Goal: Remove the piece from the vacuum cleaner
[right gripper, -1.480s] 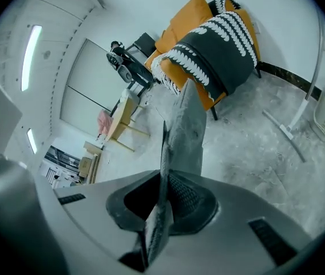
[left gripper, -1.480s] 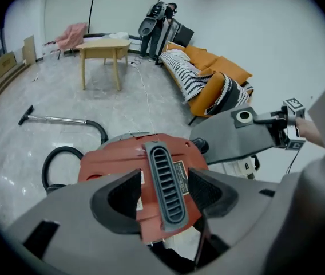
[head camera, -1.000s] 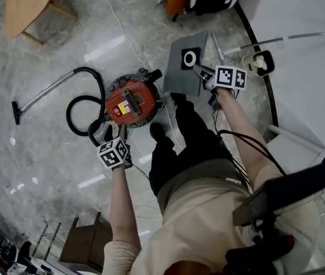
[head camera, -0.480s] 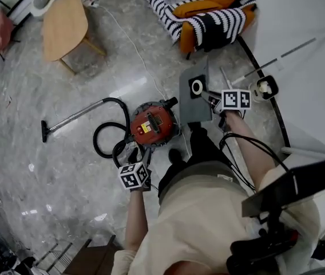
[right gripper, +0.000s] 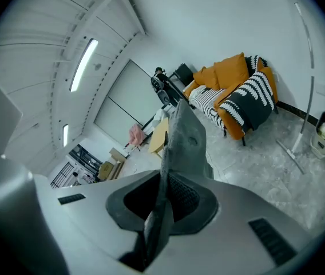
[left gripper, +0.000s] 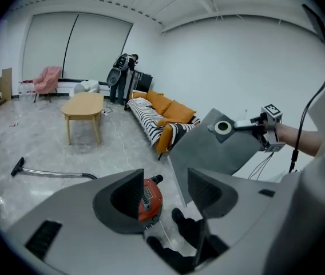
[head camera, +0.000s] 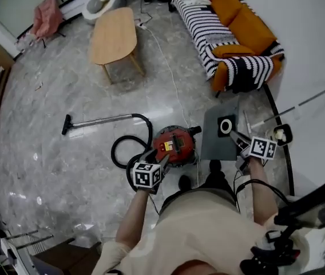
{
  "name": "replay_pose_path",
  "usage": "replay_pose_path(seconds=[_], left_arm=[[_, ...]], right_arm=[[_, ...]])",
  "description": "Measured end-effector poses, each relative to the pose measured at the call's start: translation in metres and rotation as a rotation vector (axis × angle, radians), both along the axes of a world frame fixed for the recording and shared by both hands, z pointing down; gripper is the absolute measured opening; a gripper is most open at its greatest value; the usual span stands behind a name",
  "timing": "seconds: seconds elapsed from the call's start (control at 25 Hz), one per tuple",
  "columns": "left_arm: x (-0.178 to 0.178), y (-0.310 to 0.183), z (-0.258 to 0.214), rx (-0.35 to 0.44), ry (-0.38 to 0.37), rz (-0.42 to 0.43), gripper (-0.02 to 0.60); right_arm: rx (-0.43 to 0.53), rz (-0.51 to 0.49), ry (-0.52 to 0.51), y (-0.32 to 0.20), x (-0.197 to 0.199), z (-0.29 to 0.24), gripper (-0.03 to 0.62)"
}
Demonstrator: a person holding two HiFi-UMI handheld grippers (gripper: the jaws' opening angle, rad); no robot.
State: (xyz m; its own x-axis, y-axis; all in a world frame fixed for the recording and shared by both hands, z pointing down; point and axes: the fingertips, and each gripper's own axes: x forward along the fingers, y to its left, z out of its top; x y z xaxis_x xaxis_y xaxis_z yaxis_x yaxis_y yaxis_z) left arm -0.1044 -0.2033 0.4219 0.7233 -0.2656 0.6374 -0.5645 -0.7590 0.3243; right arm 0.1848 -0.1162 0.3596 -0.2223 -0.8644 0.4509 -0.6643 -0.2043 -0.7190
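Sofa [head camera: 231,33] at one o'clock, table [head camera: 114,36] at eleven, vacuum cleaner [head camera: 174,145] centre. Right gripper [head camera: 241,141], outstretched, pinches grey bag [head camera: 218,136]; left gripper [head camera: 151,158], angled downward, jaws spread.

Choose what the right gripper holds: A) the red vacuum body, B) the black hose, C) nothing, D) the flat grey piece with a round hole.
D: the right gripper has its fingers shut on the edge of the flat grey piece, apart from the red vacuum cleaner.

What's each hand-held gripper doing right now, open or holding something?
Left hand-held gripper: open, empty.
Right hand-held gripper: closed on the grey vacuum bag.
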Motion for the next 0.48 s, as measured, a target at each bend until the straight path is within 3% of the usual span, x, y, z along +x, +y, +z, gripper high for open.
replay_pose_path(seconds=[0.16, 0.48], left_arm=[[-0.016, 0.007, -0.012, -0.018, 0.02, -0.043, 0.242], [-0.002, 0.046, -0.027, -0.03, 0.05, 0.023, 0.242]], right_arm=[[0.017, -0.034, 0.009, 0.002, -0.016, -0.016, 0.03], [0.118, -0.04, -0.083, 0.017, -0.035, -0.039, 0.031]])
